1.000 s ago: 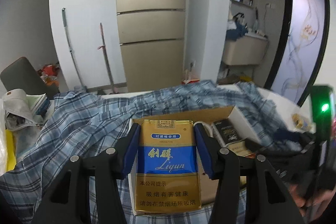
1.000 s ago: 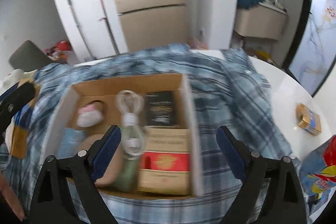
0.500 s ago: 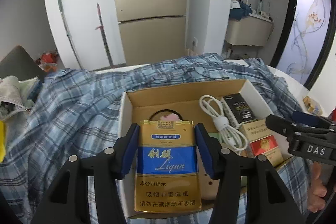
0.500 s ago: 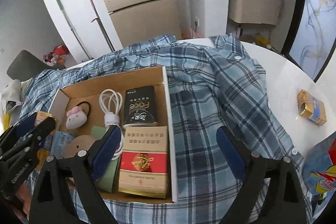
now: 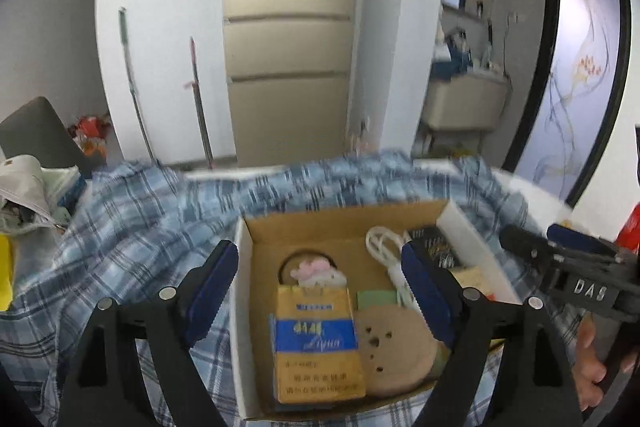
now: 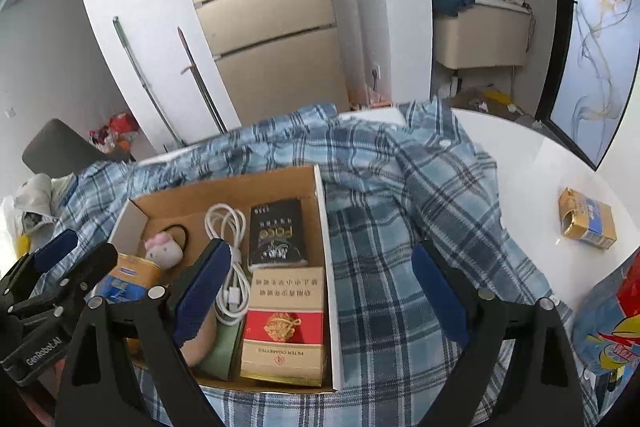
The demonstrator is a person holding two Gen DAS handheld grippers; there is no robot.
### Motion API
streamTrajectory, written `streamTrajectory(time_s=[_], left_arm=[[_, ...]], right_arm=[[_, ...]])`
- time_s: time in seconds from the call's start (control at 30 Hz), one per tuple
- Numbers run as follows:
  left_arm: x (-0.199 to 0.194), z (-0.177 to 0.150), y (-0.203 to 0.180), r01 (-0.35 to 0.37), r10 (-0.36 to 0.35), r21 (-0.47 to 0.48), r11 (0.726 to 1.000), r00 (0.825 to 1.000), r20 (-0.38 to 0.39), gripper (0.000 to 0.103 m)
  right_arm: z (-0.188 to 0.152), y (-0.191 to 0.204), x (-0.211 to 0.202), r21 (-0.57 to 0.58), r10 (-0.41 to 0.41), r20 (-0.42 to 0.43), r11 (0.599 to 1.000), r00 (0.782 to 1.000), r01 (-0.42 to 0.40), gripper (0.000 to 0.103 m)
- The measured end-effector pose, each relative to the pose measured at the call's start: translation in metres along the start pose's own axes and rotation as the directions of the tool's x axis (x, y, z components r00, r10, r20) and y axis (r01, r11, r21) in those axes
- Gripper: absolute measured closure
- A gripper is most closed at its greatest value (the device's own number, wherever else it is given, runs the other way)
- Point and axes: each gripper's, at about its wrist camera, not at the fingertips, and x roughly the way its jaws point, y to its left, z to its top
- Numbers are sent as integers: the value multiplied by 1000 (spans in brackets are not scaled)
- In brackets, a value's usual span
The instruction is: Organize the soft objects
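Fingers (image 5: 212, 287) of left gripper (image 5: 320, 291) spread, empty, above yellow-blue pack (image 5: 316, 343) lying in cardboard box (image 5: 240, 307); right gripper (image 6: 320, 291) spread too.

Gold-and-blue soft cigarette pack (image 5: 316, 343) flat in the cardboard box (image 5: 344, 223), just before a pink plush toy (image 5: 318, 273)

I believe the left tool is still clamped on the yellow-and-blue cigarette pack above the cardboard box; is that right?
Not quite. In the left wrist view the left tool is open, and the yellow-and-blue cigarette pack lies released inside the cardboard box, beside the round tan disc.
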Motion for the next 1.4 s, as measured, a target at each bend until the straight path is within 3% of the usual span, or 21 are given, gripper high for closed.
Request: streamTrajectory(time_s=[0.1,0.23,0.4,0.57,0.7,0.8,0.83,1.0,1.07,1.17,1.23,1.4], left_arm=[[-25,8,4,-26,28,-18,999,994,109,18],[-59,20,9,-16,25,-46,999,978,209,18],[-109,32,5,-16,24,-29,999,953,301,17],[-157,30,3,-18,27,-26,999,920,392,17],[-186,26,3,-2,13,-26,1000,899,437,17],[-207,18,2,-20,21,-6,1000,875,484,0],[-214,14,1,-32,28,-1,999,861,507,0],[-242,-5,0,-29,29,-9,1000,836,548,0],[-248,-13,1,-27,25,-4,1000,836,549,0],[-249,-24,3,-14,9,6,1000,848,529,0],[-248,-32,1,-18,3,24,1000,859,512,0],[-241,-58,0,-72,34,56,996,858,513,0]], right_arm=[[3,6,-22,-38,-26,121,999,992,30,11],[9,10,-63,-54,-17,284,998,959,34,9],[17,17,-125,-52,-43,476,996,879,76,0],[15,30,-172,-128,-5,563,987,826,93,0],[4,36,-196,-171,43,596,982,802,75,0],[-7,33,-212,-166,70,629,985,774,46,0],[-10,31,-216,-161,74,635,986,769,39,0],[-20,32,-226,-202,113,642,979,758,25,0],[-28,36,-229,-221,105,656,974,748,57,0],[-38,36,-229,-238,122,650,970,750,48,0],[-45,33,-227,-229,124,645,973,754,37,0],[-61,27,-212,-232,143,622,973,770,7,0]])
